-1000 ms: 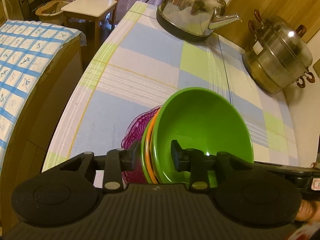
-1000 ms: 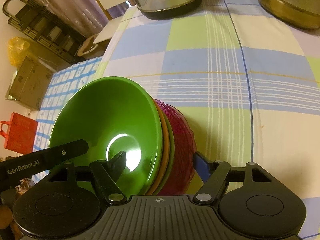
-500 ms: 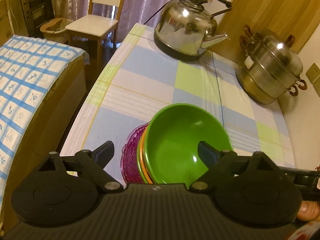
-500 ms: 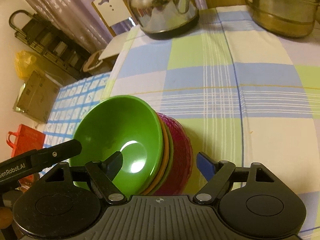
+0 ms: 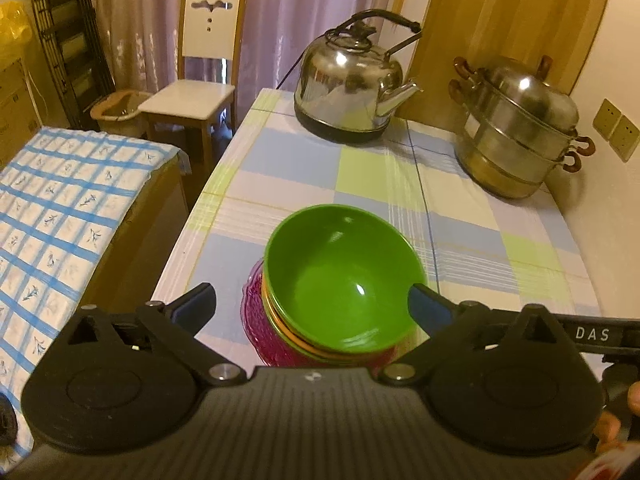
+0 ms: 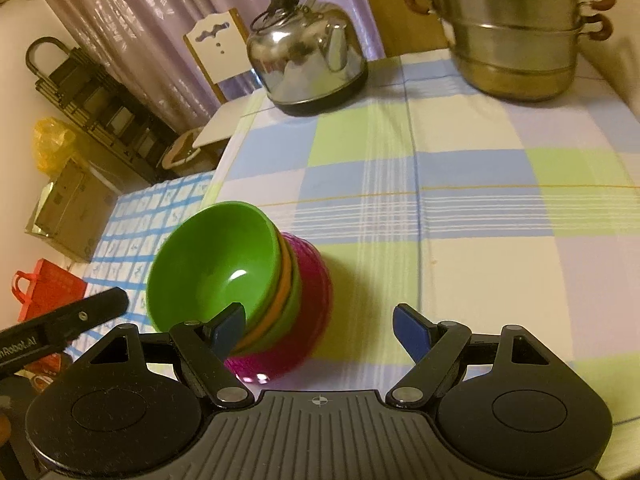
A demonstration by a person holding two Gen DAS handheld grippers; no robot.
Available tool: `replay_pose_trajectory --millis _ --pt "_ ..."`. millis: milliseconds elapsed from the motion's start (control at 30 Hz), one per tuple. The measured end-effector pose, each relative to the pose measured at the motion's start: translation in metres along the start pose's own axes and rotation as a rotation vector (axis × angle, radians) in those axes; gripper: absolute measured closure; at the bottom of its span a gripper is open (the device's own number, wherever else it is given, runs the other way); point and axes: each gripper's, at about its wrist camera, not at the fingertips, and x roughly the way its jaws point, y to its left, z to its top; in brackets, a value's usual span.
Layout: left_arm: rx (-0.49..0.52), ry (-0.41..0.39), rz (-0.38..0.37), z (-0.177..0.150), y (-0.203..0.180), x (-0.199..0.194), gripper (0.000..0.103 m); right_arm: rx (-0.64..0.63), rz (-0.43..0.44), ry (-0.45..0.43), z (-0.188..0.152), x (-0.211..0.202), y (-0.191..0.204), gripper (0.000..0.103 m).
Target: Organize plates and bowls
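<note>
Checked tablecloth (image 5: 460,208) mostly bare, my grippers' bodies hide the bowl stack's (image 6: 256,288) base near its edge, left gripper (image 5: 312,304) just opened wide, right gripper (image 6: 320,326) open, both empty.

A lived-in home, its dining corner. A table (image 5: 460,216) in a checked cloth carries a steel kettle (image 5: 352,84) and, to the kettle's right, a tiered steamer pot (image 5: 516,128). Left of the kettle stand a white chair (image 5: 200,80) and curtains (image 5: 280,8).
</note>
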Motion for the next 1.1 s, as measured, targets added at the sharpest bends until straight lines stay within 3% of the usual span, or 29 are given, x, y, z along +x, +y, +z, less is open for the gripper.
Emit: replay_pose_trajectory --millis 300,533,833,1100 --pt "0.014 -0.016 0.008 -0.044 -0.008 -0.024 0.0 -0.002 -0.045 -0.037 -0.041 -0.033 -0.016 0.023" --pt "0.097 0.023 0.01 -0.079 -0.014 -0.031 0.0 0.008 -0.118 -0.079 -0.081 -0.056 -0.025 0.023" --pt "0.093 0.057 0.012 -0.117 -0.014 -0.039 0.0 -0.04 -0.19 -0.108 -0.123 -0.071 -0.023 0.023" --pt "0.04 0.086 -0.001 -0.142 -0.01 -0.042 0.0 -0.098 -0.203 -0.107 -0.15 -0.072 -0.014 0.023"
